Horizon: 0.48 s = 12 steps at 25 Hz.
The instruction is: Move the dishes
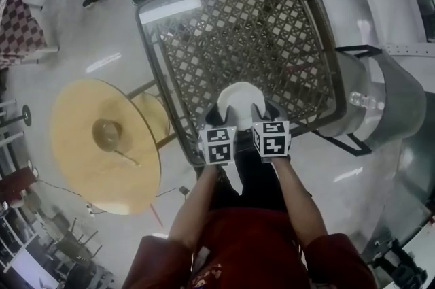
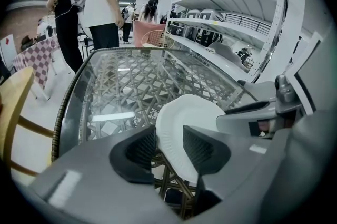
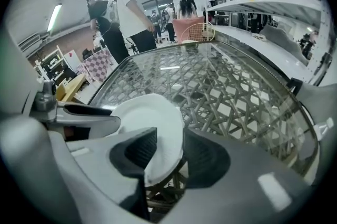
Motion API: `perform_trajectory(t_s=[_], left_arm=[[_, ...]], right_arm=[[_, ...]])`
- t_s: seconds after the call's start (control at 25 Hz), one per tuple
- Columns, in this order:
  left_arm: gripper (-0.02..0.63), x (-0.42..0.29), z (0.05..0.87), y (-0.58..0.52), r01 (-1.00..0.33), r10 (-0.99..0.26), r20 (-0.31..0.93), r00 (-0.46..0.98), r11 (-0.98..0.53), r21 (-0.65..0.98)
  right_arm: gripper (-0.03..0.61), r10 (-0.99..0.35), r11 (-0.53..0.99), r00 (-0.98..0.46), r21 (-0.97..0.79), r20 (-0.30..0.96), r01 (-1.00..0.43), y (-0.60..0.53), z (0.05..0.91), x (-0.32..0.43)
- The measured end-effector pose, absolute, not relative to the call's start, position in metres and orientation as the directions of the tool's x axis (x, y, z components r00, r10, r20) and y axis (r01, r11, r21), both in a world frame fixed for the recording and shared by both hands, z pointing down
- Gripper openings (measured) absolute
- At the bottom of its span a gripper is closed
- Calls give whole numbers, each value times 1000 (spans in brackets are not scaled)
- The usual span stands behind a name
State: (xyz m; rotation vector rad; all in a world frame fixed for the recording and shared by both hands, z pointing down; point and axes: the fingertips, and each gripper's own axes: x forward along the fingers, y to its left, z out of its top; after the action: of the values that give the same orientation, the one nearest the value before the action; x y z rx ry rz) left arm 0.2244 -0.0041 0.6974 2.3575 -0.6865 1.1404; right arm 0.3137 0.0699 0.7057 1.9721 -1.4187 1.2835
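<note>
Both grippers hold one white plate between them, above the near edge of the glass-topped lattice table. The left gripper has its fingers narrowed on the plate's left rim. In the left gripper view, the plate runs between that gripper's dark ribbed pads. The right gripper pinches the opposite rim. In its own view, the plate sits clamped between the right gripper's jaws and curls upward. A round wooden table stands to the left. White shelves line the right side, and people stand beyond the table's far end.
</note>
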Motion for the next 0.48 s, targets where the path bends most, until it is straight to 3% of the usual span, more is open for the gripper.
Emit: perform_trajectory(t_s=[0.48], left_arm=[[192, 212, 674, -23, -644, -327, 770, 549, -752, 140]], right_arm=[[160, -591, -421, 139, -157, 794, -893, 64, 679, 319]])
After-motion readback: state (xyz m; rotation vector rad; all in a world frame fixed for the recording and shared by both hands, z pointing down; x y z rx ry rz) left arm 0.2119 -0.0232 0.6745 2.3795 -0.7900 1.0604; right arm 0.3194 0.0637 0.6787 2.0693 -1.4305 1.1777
